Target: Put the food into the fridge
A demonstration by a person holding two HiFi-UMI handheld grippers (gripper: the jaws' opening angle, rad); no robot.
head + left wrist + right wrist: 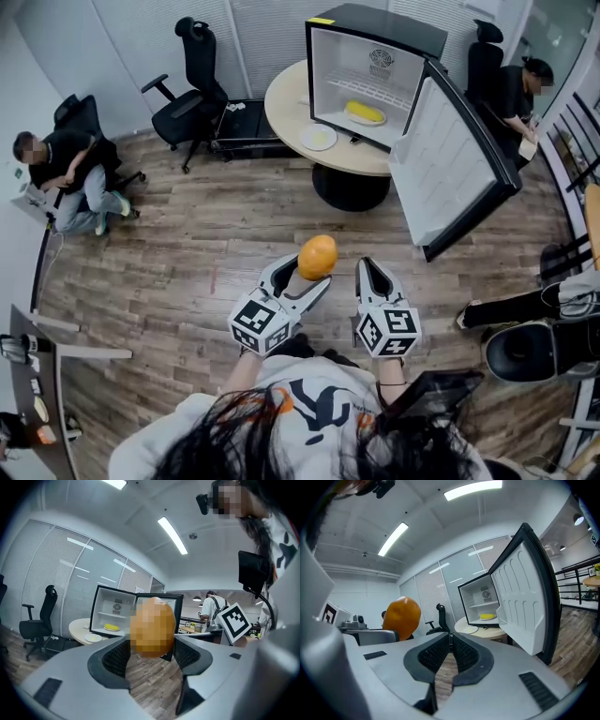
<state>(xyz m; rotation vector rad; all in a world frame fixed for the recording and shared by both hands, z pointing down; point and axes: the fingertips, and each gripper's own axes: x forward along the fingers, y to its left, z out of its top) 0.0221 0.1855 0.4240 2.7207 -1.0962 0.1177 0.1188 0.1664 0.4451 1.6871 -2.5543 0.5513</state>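
An orange, rounded piece of food (pixel 317 257) sits between the jaws of my left gripper (pixel 307 273), which is shut on it; the left gripper view shows it (pixel 153 626) wedged between the dark pads. My right gripper (pixel 376 272) is beside it on the right, shut with its tips touching and nothing between them (pixel 450 637); the same food (pixel 401 617) shows at that view's left. The small black fridge (pixel 375 70) stands on a round table (pixel 286 117) ahead, door (pixel 459 164) swung open to the right. A yellow item (pixel 365 112) lies on its shelf.
A white plate (pixel 319 138) lies on the table in front of the fridge. Black office chairs (pixel 197 89) stand at the left of the table. People sit at the far left (pixel 66 173) and far right (pixel 520 89). Wooden floor lies between me and the table.
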